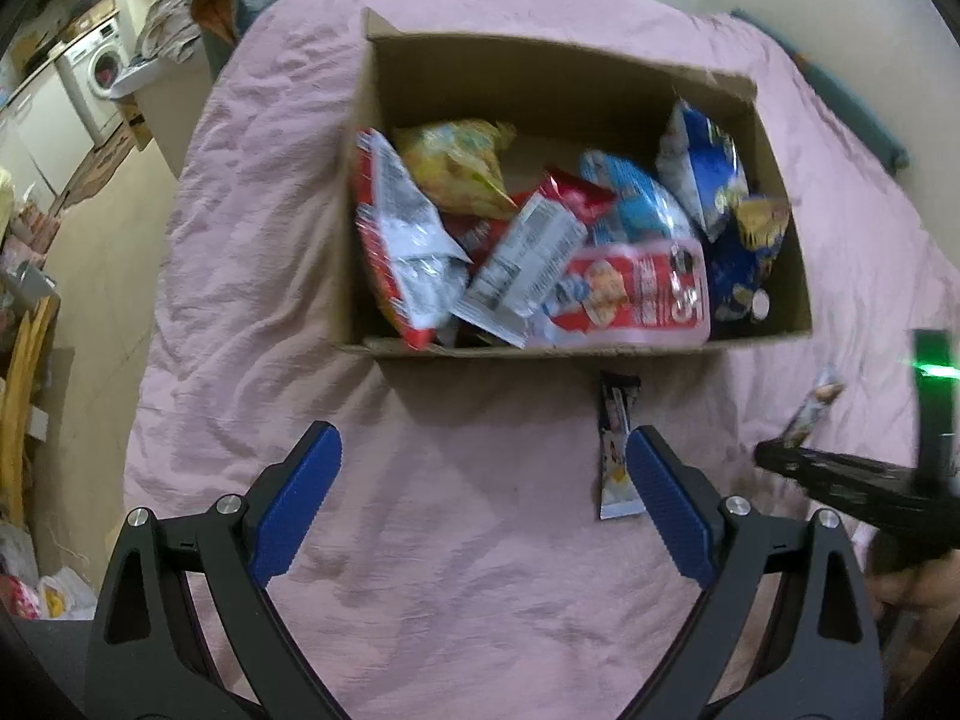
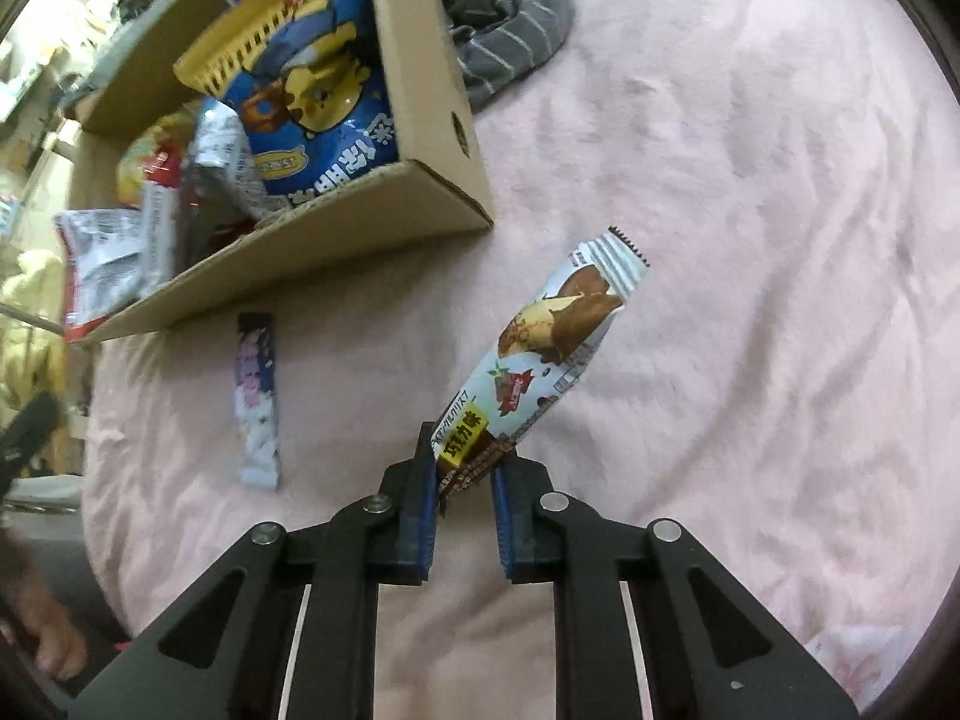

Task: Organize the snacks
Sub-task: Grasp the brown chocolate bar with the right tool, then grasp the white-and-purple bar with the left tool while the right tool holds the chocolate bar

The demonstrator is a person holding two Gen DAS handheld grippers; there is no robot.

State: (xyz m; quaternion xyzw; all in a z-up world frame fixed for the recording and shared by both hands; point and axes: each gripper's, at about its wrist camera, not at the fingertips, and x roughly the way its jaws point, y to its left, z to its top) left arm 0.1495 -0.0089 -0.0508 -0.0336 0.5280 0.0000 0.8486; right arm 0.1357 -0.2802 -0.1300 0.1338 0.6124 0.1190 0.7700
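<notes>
A cardboard box (image 1: 558, 84) (image 2: 360, 222) sits on the pink bedspread (image 1: 240, 300), filled with several snack bags, among them a blue bag (image 2: 312, 90) and a red-and-white pack (image 1: 636, 294). My right gripper (image 2: 468, 450) is shut on the lower end of a pale chocolate wafer bar (image 2: 558, 336), which sticks up and away from the cover to the right of the box. From the left wrist camera, that gripper (image 1: 840, 480) and bar (image 1: 813, 414) appear at the right edge. A second, purple-and-white bar (image 1: 615, 456) (image 2: 258, 402) lies flat just in front of the box. My left gripper (image 1: 480, 432) hangs open above the cover, its right finger beside this bar.
A grey striped cloth (image 2: 510, 18) lies behind the box's right corner. The bed's left edge drops to a floor with a washing machine (image 1: 99, 69) and clutter. A hand (image 2: 54, 648) shows at the lower left of the right wrist view.
</notes>
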